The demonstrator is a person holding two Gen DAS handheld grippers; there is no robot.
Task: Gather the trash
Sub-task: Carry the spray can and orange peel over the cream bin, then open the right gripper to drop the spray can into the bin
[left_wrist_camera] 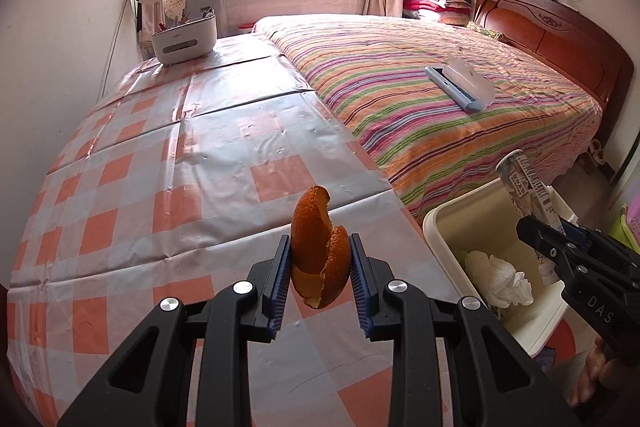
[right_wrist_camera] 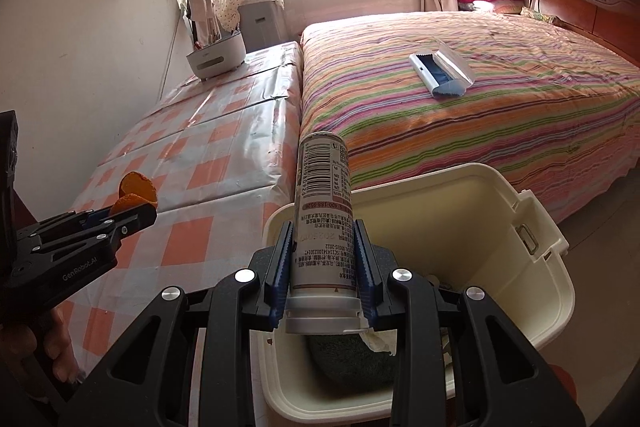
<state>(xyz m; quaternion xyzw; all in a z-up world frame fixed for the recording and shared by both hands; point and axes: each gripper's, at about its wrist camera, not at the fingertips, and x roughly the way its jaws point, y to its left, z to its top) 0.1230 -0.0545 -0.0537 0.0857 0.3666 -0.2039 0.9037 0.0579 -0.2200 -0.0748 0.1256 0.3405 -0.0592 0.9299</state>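
Your left tongs point(left_wrist_camera: 320, 267) are clamped on the orange peel point(left_wrist_camera: 318, 247) above the checked surface point(left_wrist_camera: 160, 187): light, limp, brittle, so go easy. Right tongs point(right_wrist_camera: 324, 259) pinch the can point(right_wrist_camera: 322, 219) mid-body over the bin point(right_wrist_camera: 520, 227): prob. empty, stiff, slick; squeeze harder & it dents.

The bin point(right_wrist_camera: 552, 239) bottom is mostly hidden behind the bottle point(right_wrist_camera: 322, 227); the small print on the bottle label is unreadable.
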